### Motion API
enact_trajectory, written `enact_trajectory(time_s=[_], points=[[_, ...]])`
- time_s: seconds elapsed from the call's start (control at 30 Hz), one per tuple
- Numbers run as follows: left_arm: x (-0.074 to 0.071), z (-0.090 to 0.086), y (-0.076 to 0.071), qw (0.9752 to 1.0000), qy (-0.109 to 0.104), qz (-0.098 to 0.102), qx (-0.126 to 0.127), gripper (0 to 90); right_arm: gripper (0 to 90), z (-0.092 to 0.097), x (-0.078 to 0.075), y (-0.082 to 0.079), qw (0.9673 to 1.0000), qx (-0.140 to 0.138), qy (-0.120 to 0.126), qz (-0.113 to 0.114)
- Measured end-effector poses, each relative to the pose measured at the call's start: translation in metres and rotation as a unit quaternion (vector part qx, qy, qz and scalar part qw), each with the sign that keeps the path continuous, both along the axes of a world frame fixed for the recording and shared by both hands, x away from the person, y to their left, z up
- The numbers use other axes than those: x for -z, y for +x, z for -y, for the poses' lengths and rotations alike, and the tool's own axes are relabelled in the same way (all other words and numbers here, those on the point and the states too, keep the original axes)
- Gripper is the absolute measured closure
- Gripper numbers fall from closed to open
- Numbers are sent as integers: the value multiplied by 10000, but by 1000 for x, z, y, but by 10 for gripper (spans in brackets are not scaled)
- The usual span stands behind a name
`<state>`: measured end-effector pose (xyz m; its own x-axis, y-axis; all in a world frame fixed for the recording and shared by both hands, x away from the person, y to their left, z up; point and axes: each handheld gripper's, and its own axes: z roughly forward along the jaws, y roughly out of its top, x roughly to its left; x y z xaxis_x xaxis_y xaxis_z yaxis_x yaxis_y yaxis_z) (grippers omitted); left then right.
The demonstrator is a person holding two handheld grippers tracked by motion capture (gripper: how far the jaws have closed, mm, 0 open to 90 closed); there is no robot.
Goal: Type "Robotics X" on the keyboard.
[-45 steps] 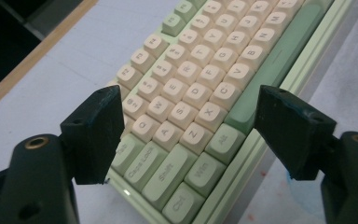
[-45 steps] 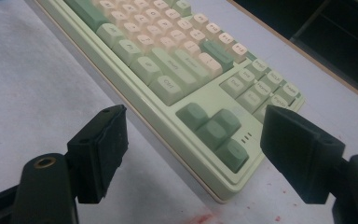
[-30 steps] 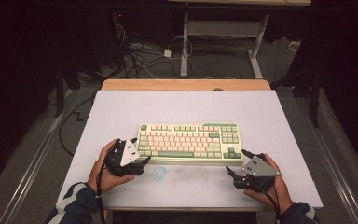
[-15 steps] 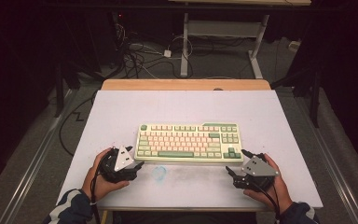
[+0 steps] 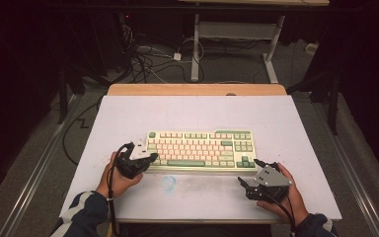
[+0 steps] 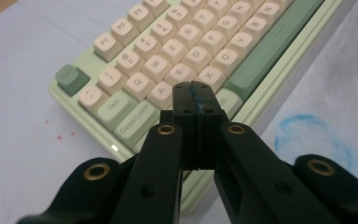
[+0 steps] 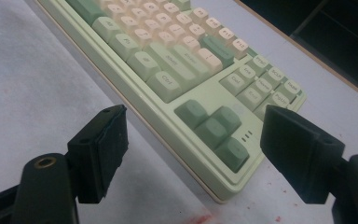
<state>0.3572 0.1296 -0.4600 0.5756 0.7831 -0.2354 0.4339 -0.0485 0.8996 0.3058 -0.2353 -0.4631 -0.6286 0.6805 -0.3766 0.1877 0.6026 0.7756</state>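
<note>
a pale table (image 5: 197,113) with a wooden far edge stands in a dim room. beyond it, on the grey floor (image 5: 227,69), lie tangled cables (image 5: 143,54) beside a white desk frame (image 5: 237,34). metal rails (image 5: 24,182) run along both sides.

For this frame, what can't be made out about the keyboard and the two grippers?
- Left gripper view: the shut left gripper covers the keys on the keyboard right behind its tips; whether it presses one is unclear.
- Right gripper view: the top edge cuts off the keyboard's far rows, and the legends there are blurred.
- High view: key legends too small; the right gripper is open near the keyboard's corner, contact unclear.
</note>
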Motion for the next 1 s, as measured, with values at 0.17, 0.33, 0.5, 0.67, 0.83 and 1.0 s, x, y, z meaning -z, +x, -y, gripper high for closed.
enact_trajectory(time_s=[0.17, 0.33, 0.5, 0.67, 0.83, 1.0], points=[[1, 18, 14, 9999, 137, -22, 85, 872, 239, 0, 0, 0, 10000, -10, -21, -6], [3, 24, 24, 9998, 190, -25, 63, 864, 240, 1, 1, 0, 10000, -4, -15, -21], [7, 28, 32, 9995, 296, -60, -9, 864, 240, -1, 1, 0, 10000, -47, -70, -29], [8, 30, 37, 9995, 313, -69, -31, 860, 240, 0, 2, 0, 10000, -22, -73, -25], [8, 30, 36, 9992, 397, -29, -8, 860, 240, -1, 3, 0, 9998, -81, -145, -78], [12, 30, 35, 9990, 438, -60, 28, 872, 242, -2, 3, 0, 9998, -73, -181, -57]])
